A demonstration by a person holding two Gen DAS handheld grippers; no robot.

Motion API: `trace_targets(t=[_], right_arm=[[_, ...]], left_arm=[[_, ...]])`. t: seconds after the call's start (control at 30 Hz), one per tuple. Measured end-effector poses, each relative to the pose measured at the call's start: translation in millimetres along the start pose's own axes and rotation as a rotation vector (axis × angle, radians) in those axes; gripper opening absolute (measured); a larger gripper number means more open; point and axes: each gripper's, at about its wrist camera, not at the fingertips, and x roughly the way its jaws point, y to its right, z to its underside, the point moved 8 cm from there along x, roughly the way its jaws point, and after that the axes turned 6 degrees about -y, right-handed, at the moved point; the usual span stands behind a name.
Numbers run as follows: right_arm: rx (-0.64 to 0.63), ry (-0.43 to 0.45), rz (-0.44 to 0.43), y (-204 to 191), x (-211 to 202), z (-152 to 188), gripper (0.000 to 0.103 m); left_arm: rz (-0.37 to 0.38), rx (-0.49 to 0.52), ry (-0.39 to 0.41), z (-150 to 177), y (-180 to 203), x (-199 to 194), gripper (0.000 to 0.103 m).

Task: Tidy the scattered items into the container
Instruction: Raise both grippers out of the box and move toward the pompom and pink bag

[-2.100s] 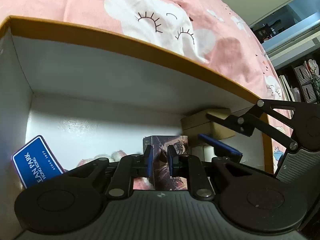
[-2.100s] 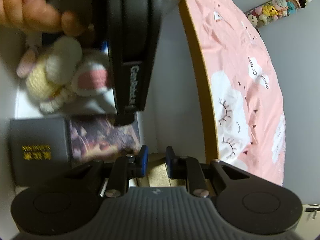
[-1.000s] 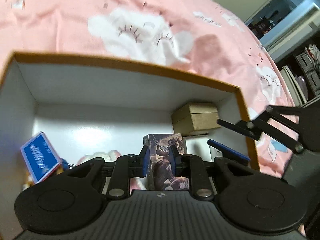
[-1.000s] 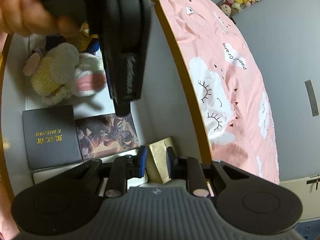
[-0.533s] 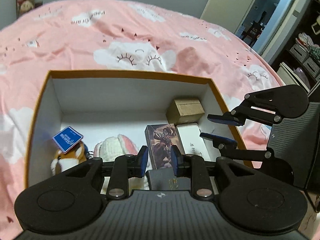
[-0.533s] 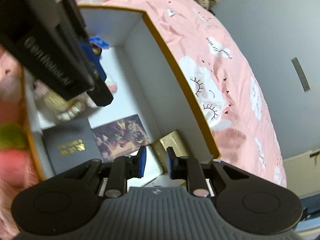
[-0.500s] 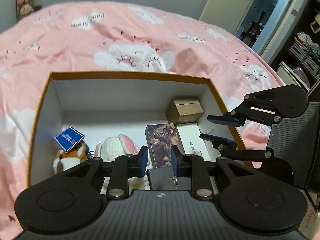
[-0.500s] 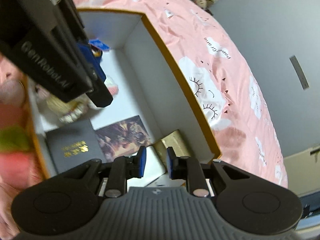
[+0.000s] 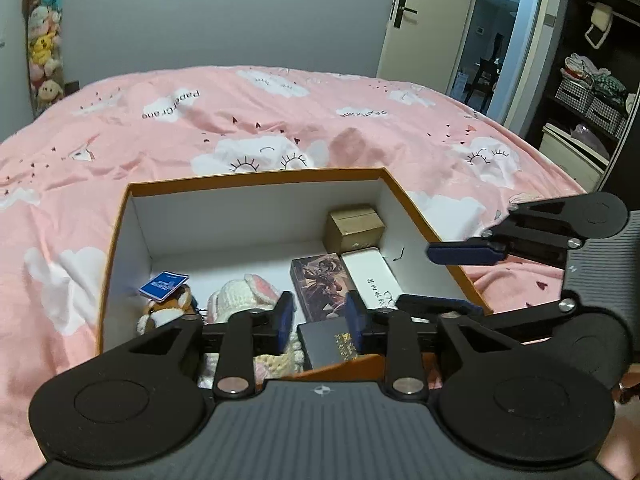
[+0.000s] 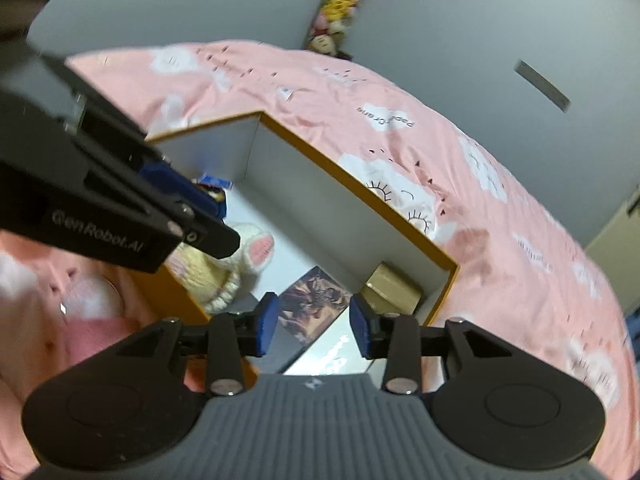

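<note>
Pink bedding with cloud faces (image 9: pixel 360 120) is filling the left wrist view, and I am looking down at the orange-rimmed box (image 9: pixel 256 177) sitting on it. My left gripper (image 9: pixel 320 318) is hanging above the near edge of the box, its jaws having just been opening, with nothing pressed between the blue pads. Inside the box I am seeing a gold carton (image 9: pixel 354 226) in the far right corner, a white case (image 9: pixel 374 276) and an illustrated box (image 9: pixel 324 282) in front of it, a black box with gold lettering (image 9: pixel 330 342) nearest me, a knitted plush (image 9: pixel 240 294) and a fox toy (image 9: pixel 166 312) wearing a blue tag (image 9: pixel 163 285). My right gripper (image 9: pixel 440 276) is reaching in from the right with its jaws apart.

Moving to the right wrist view, which is blurring somewhat, my right gripper (image 10: pixel 313 330) is hovering over the box (image 10: pixel 352 176), jaws having just been opening and gripping nothing. The left gripper's body is crossing the upper left.
</note>
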Motion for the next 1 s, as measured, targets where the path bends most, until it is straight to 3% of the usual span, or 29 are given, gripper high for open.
trace_targets(t=[0.03, 0.37, 0.5, 0.57, 0.77, 1.0], right_arm=[[0.028, 0.003, -0.003, -0.4, -4.9, 1.8, 0.042], [0.299, 0.000, -0.036, -8.0, -35.9, 23.0, 0.054], [0.356, -0.028, -0.043, -18.8, -39.0, 32.9, 0.063], [0.378, -0.064, -0.045, -24.3, -35.6, 40.2, 0.066], [0.526, -0.150, -0.103, -32.3, -19.3, 61.7, 0.067], [0.581, -0.230, -0.074, -34.0, -6.6, 81.2, 0.068]], left_arm=[[-0.007, 0.001, 0.012, 1.9, -0.6, -3.0, 0.052], [-0.019, 0.038, 0.045, 26.7, 2.9, -24.0, 0.052], [-0.022, 0.045, 0.056, 36.5, 3.8, -29.1, 0.066], [-0.035, 0.053, 0.054, 42.3, 4.2, -29.1, 0.067], [-0.043, 0.094, 0.019, 60.4, 3.9, -28.2, 0.069], [-0.045, 0.081, -0.064, 80.9, -5.7, -22.2, 0.069]])
